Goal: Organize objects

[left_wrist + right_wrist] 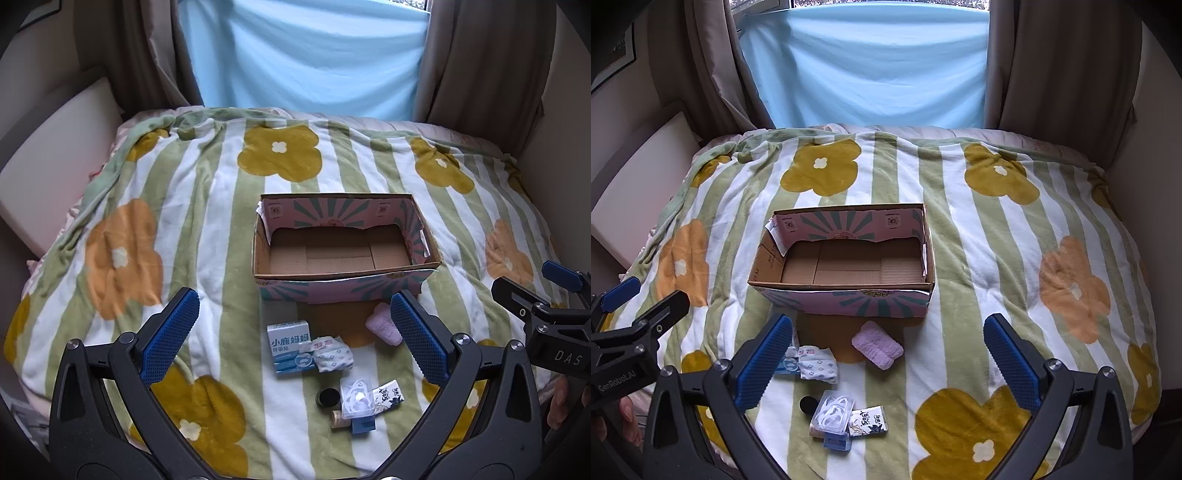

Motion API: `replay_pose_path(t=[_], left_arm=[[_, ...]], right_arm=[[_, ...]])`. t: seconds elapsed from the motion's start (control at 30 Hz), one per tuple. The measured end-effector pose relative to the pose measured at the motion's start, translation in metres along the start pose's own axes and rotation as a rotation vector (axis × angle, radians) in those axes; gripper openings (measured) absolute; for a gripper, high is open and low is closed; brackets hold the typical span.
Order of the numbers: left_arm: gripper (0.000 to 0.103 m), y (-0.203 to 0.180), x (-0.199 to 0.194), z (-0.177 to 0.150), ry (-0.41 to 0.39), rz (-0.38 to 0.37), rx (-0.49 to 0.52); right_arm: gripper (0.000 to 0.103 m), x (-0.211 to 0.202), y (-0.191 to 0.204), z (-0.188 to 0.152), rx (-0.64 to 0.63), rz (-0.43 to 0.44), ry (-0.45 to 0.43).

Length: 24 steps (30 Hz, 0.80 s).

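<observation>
**Objects loose on bed, box empty, no grasp made**

Objects for sorting lie in a cluster on the striped flower blanket point(207, 206), all on the near side of the cardboard box point(343, 273). The box stands open-topped mid-bed and its floor shows bare cardboard: nothing is stowed.

Left to right in the left wrist view: a blue-and-white carton point(290, 347) lying flat; a patterned packet point(332, 354) touching its right edge; a lilac cloth point(384, 325) nearest the box, apart from the rest. Nearer the camera sits a tighter group: a dark round lid point(328, 397), a clear case point(356, 400) with white cord inside resting over a small spool point(338, 419) and a blue block point(364, 424), and a printed sachet point(388, 394) at its right.

Left gripper point(295, 339): jaws released, spread wide, nothing between them, hovering over the carton and packet. Right gripper point(888, 360): jaws likewise released and empty, with the cloth in the gap below.

Assessment: the task appears to be at its start; the step in hand is a first pick.

Recommendation: take isolated items first. The cloth is the right gripper's plain choice: soft, clear of neighbours. The carton suits the left, gripped across its narrow faces. Leave the stacked group until last and lift the clear case off before the pieces beneath. The blanket yields, so press in slightly before closing.
</observation>
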<state>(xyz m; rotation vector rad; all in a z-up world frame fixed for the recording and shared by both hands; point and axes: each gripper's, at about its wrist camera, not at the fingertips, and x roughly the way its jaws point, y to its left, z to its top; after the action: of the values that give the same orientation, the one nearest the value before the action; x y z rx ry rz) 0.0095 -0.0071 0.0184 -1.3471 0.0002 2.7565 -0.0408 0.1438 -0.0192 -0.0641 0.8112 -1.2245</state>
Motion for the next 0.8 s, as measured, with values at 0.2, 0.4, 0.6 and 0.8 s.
replay_pose_path(t=[0.2,0.4,0.6,0.8], left_arm=[[0.103,0.0018,-0.0001,0.0002,0.006,0.001,0.009],[0.103,0.0012,0.0001,0.0008,0.008,0.006,0.011],[0.103,0.0019,0.0007,0.0022,0.011,0.008,0.013],[0.103,0.0082,0.0021,0.0025,0.019,-0.002,-0.002]], right_arm=[[0.102,-0.0012,0.0031,0.0010,0.004,-0.006,-0.002],[0.102,-0.0017,0.0052,0.0032,0.010,-0.011,0.000],[0.102,-0.0014,0.0062,0.0032,0.015,-0.018,0.005],[0.102,-0.0014,0.0065,0.0033,0.022,-0.025,0.007]])
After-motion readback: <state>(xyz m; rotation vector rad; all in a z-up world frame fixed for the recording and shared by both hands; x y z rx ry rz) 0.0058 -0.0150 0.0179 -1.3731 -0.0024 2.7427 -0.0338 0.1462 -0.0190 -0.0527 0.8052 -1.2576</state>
